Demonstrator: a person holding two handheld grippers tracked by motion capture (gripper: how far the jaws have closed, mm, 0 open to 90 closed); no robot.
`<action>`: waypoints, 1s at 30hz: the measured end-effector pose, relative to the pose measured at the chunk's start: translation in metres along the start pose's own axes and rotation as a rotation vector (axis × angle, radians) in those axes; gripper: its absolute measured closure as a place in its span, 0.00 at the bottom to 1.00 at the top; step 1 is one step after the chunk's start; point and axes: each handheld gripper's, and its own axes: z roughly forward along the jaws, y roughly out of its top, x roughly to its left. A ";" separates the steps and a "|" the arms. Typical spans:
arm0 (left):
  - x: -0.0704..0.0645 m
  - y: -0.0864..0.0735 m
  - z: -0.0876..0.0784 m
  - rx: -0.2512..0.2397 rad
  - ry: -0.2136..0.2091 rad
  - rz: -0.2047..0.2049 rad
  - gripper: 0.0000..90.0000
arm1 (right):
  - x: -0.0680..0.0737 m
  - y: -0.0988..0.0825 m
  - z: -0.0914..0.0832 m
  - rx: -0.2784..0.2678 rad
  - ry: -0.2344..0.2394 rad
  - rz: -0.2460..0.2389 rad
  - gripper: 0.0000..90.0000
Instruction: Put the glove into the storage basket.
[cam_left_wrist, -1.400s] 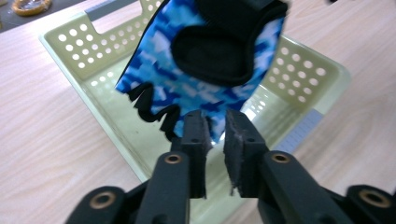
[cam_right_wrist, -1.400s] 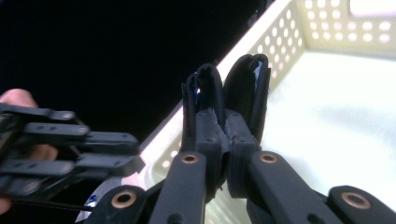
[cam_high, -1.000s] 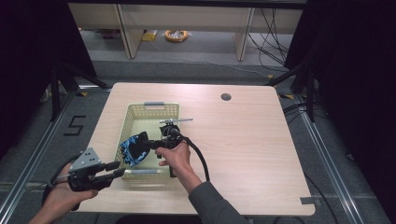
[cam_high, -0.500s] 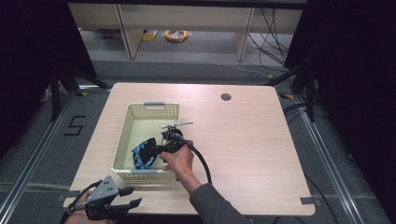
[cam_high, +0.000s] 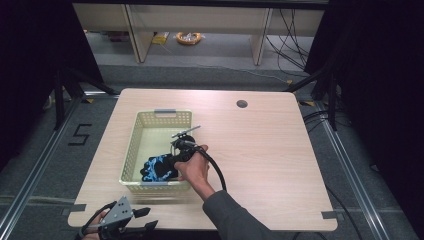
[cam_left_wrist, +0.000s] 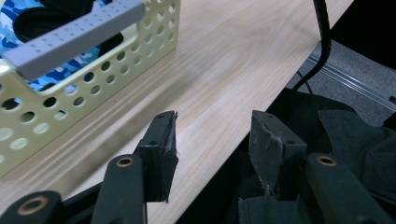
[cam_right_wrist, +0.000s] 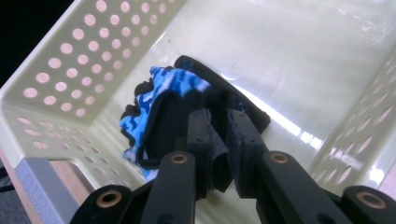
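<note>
From above, your right claw (cam_high: 172, 162) is pinching the blue glove (cam_high: 154, 167) inside the pale basket (cam_high: 131, 150); its jaws have just been easing apart. In its own view, fabric is sitting between them. Your left claw (cam_left_wrist: 212, 140) is hanging open beside the basket (cam_left_wrist: 84, 88), over the table edge (cam_left_wrist: 219, 135)

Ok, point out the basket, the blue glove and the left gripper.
basket (cam_high: 162, 116): high view, far rim below its grey handle.
blue glove (cam_right_wrist: 140, 123): right gripper view, blue patterned cloth at its left.
left gripper (cam_left_wrist: 212, 135): left gripper view, midway between its open tips.
</note>
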 end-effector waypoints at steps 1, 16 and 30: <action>-0.003 0.000 0.002 -0.025 -0.009 -0.035 0.57 | 0.000 0.001 0.000 0.005 0.001 0.002 0.89; -0.003 -0.001 0.001 -0.029 -0.019 -0.051 0.55 | 0.006 0.014 -0.007 -0.006 0.003 -0.065 0.86; 0.007 -0.008 0.006 -0.045 0.047 -0.114 0.40 | -0.006 -0.010 -0.042 -0.106 0.086 -0.081 0.68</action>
